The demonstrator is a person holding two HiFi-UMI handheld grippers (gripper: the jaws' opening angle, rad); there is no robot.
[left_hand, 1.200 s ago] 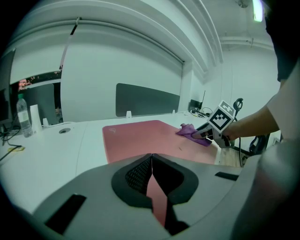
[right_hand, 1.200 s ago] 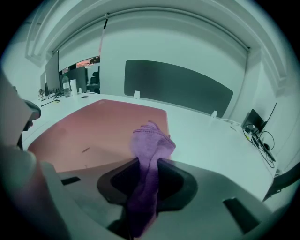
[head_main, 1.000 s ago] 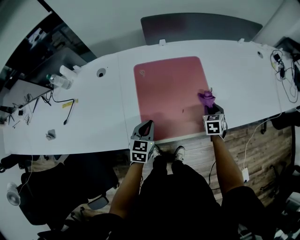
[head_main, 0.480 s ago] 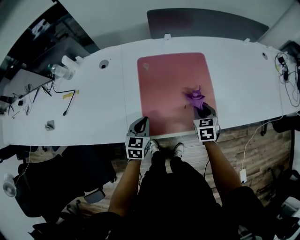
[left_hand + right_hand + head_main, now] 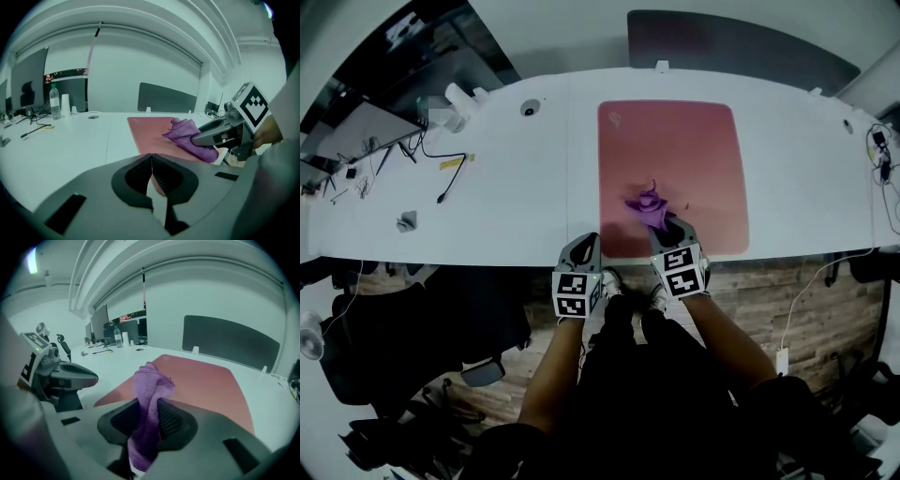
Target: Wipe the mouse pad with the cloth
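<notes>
One purple cloth point(image 5: 645, 202), one pink mouse pad point(image 5: 698, 141), two grippers.
The right gripper point(image 5: 664, 225) clamps the cloth, which sits bunched on the pad's near-left part. The left gripper point(image 5: 585, 246), jaws pressed together on nothing, sits at the white table's point(image 5: 487, 206) near edge, just beside the pad.
</notes>
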